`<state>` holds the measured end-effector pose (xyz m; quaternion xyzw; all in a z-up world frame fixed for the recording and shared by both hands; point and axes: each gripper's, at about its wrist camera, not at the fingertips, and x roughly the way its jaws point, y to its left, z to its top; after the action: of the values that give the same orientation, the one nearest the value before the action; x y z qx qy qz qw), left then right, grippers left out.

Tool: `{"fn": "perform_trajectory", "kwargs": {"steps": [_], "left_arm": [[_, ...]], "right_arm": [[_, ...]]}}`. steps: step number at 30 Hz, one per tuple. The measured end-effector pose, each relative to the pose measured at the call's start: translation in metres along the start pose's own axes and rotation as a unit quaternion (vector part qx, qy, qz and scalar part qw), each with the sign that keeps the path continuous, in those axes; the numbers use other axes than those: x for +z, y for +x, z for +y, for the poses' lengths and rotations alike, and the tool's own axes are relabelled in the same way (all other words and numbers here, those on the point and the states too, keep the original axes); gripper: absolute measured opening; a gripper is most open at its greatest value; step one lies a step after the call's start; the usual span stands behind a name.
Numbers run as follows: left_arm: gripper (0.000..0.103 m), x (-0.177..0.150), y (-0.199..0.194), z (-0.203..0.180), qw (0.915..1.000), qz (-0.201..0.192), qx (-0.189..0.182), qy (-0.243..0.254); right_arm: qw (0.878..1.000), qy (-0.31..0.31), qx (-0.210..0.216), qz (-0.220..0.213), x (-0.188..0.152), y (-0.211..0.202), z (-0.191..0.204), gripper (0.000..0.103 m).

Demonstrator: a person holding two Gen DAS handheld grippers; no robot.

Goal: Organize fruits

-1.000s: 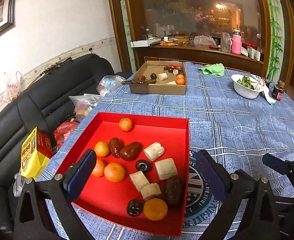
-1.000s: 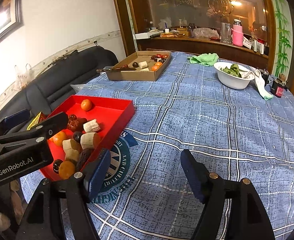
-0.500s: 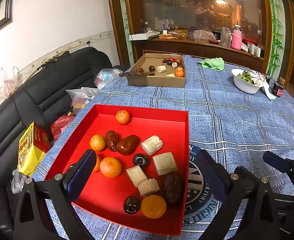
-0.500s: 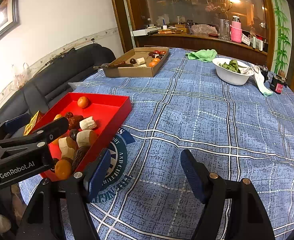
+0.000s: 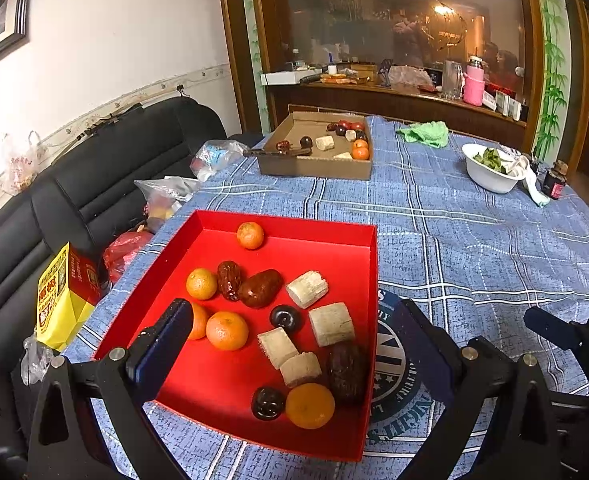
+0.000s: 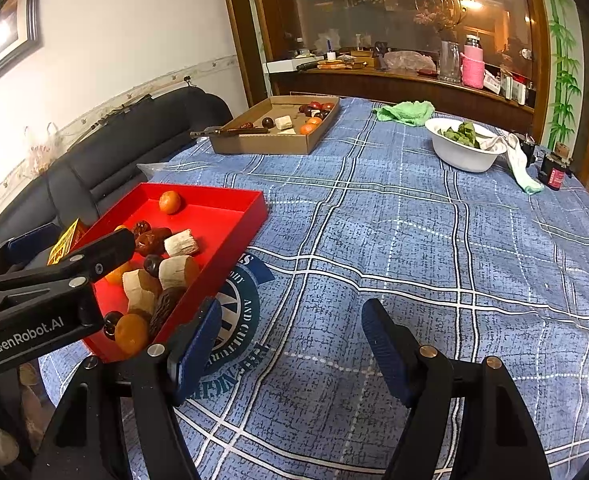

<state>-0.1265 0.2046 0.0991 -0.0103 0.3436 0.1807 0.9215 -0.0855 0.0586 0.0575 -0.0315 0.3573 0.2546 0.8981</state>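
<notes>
My left gripper (image 5: 290, 344) is spread wide and empty above the near end of the red tray (image 5: 368, 280), its left finger over the tray's left side and its right finger past the tray's right wall, above the round printed emblem (image 5: 394, 380) on the blue plaid tablecloth (image 5: 474, 240).

The tray lies at the table's left edge, long axis running away from me toward the cardboard box (image 5: 314, 168) at the far end. In the left wrist view I count 5 mandarins, 1 alone by the far wall (image 5: 250, 235), 4 pale cut chunks, 3 wrinkled dates and 2 dark glossy fruits. The red-brown date (image 5: 260, 288) lies slanted, long axis pointing far-right; the chunk (image 5: 307, 289) beside it tilts the same way. The darkest date (image 5: 346, 372) lies lengthwise along the right wall.

That view alone shows the yellow carton (image 5: 60, 300) and the plastic bags (image 5: 166, 192) on the black sofa (image 5: 94, 184) (the right wrist view catches only a corner of the carton).

My right gripper (image 6: 294, 344) is likewise parted and holds nothing, over bare cloth just right of the tray. Its view shows my left gripper's side (image 6: 54, 280), and the white bowl (image 6: 462, 156) of greens, the green cloth (image 6: 406, 112) and the small dark bottle (image 6: 554, 172) far right.
</notes>
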Motion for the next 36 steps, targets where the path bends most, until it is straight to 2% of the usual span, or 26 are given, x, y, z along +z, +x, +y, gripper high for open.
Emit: {"fn": "perform_trajectory", "kwargs": {"steps": [4, 6, 8, 10, 12, 14, 15, 19, 24, 30, 36], "left_arm": [[0.1, 0.0, -0.02, 0.003, 0.9994, -0.031, 0.015, -0.006], [0.1, 0.001, -0.037, 0.006, 0.9973, -0.063, 0.035, -0.013], [0.1, 0.0, -0.064, 0.01, 0.9906, -0.117, 0.067, -0.02], [0.103, -0.002, -0.09, 0.015, 0.9804, -0.169, 0.095, -0.035], [0.103, -0.009, -0.114, 0.02, 0.9696, -0.219, 0.094, -0.055], [0.103, -0.013, -0.129, 0.024, 0.9612, -0.253, 0.09, -0.065], [0.103, -0.013, -0.133, 0.024, 0.9595, -0.259, 0.091, -0.063], [0.103, -0.008, -0.145, 0.018, 0.9602, -0.259, 0.097, -0.041], [0.103, -0.01, -0.149, 0.013, 0.9646, -0.251, 0.071, -0.037], [0.103, -0.01, -0.137, 0.017, 0.9746, -0.214, 0.037, -0.056], [0.103, -0.011, -0.117, 0.02, 0.9811, -0.179, 0.037, -0.065]], "right_arm": [[1.0, -0.005, -0.002, -0.008, 0.0, -0.009, 0.005, 0.077], [1.0, -0.008, -0.002, -0.014, -0.001, -0.016, 0.008, 0.077], [1.0, -0.008, -0.001, -0.026, -0.001, -0.024, 0.01, 0.077], [0.999, -0.008, -0.003, -0.034, -0.001, -0.032, 0.012, 0.077], [0.999, -0.009, -0.006, -0.045, -0.001, -0.043, 0.013, 0.077], [0.998, -0.008, -0.009, -0.057, -0.002, -0.054, 0.013, 0.078], [0.998, -0.008, -0.01, -0.066, -0.003, -0.062, 0.012, 0.078], [0.996, -0.004, -0.018, -0.09, -0.005, -0.081, 0.01, 0.083], [0.994, -0.009, -0.025, -0.107, -0.006, -0.094, 0.014, 0.085], [0.992, -0.024, -0.031, -0.12, -0.011, -0.102, 0.021, 0.087], [0.992, -0.05, -0.037, -0.114, -0.011, -0.095, 0.032, 0.088]]}}
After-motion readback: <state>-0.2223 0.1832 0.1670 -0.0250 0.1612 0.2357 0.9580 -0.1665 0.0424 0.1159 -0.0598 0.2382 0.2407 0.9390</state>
